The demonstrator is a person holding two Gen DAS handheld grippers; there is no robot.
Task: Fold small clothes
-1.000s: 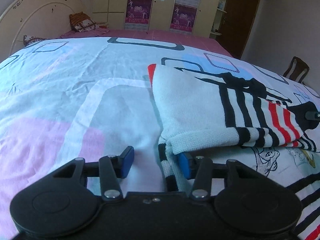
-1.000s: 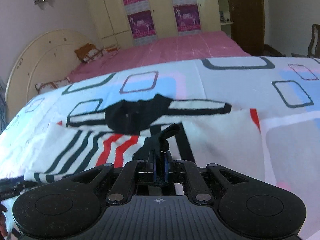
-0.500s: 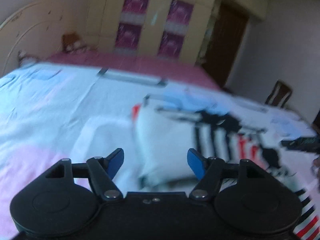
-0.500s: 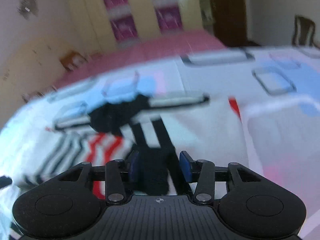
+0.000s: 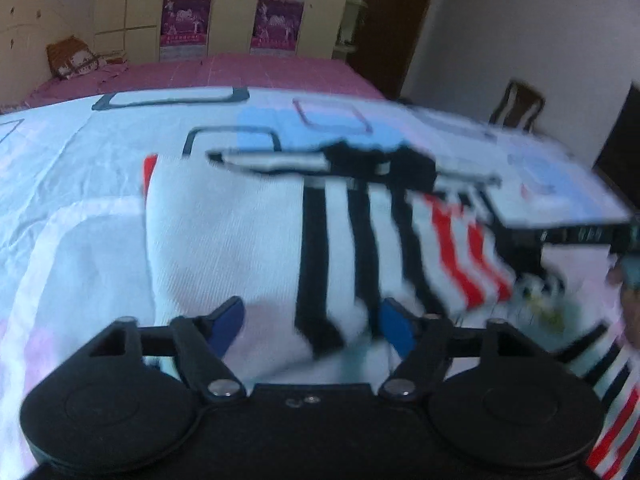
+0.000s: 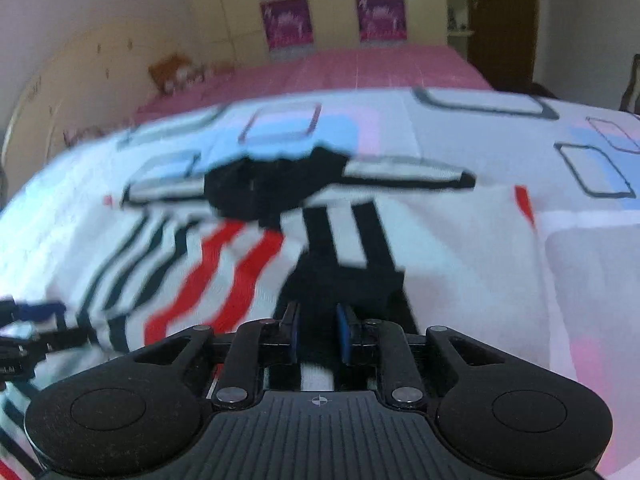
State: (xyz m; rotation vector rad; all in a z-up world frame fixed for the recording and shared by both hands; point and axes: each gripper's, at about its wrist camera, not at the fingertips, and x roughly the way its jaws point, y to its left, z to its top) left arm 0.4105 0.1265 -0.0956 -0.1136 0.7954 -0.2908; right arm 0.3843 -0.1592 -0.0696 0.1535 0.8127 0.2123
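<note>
A small white knit sweater (image 5: 240,232) with black and red stripes lies folded on the bed; it also shows in the right wrist view (image 6: 224,248). My left gripper (image 5: 312,324) is open, its blue pads wide apart over the sweater's near edge, holding nothing. My right gripper (image 6: 318,332) is partly open, its pads on either side of a black part of the sweater (image 6: 340,280) without clamping it. The right gripper's tip shows at the right edge of the left wrist view (image 5: 568,236). Both views are blurred.
The sweater lies on a white bedsheet (image 5: 80,168) with blue, pink and black squares. A pink cover (image 6: 360,68) and a brown cushion (image 5: 74,58) are farther back. A wooden chair (image 5: 520,106) stands at the right, wardrobes behind.
My right gripper opened and let go of the black part of the sweater. My left gripper widened and moved right over the sweater.
</note>
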